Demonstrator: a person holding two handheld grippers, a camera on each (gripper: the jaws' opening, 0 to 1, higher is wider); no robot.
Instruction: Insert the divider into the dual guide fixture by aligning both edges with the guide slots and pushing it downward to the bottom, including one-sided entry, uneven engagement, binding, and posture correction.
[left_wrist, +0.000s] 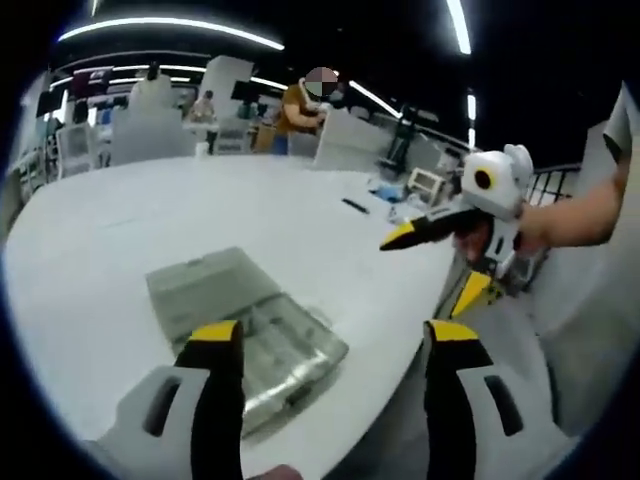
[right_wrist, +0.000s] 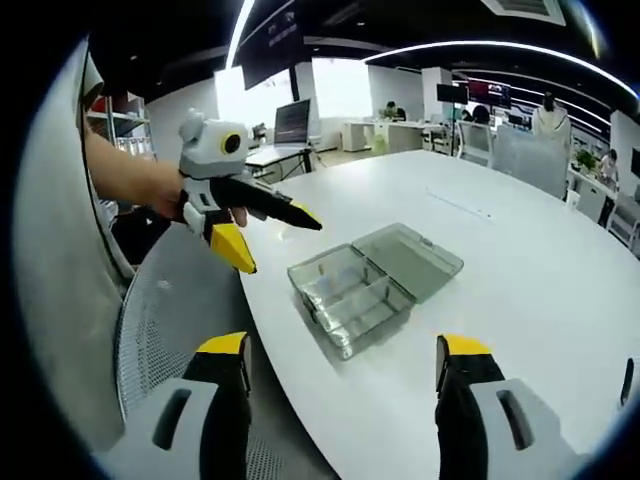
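A clear plastic compartment box (left_wrist: 250, 320) lies open on the white round table (left_wrist: 150, 210), its lid folded flat beside it. The box (right_wrist: 350, 290) sits near the table's edge, with the lid (right_wrist: 415, 255) on its far side. Ribs line its inner walls; I cannot make out a separate divider. My left gripper (left_wrist: 335, 335) is open and holds nothing, hovering above the box. It also shows in a hand as the left gripper (right_wrist: 280, 245). My right gripper (right_wrist: 342, 348) is open and holds nothing. Off the table's edge, a hand holds the right gripper (left_wrist: 430, 268).
A grey mesh chair (right_wrist: 170, 330) stands close against the table edge (right_wrist: 262, 330). A black pen (left_wrist: 355, 206) and small items (left_wrist: 425, 182) lie at the far side of the table. Desks, monitors and people fill the background.
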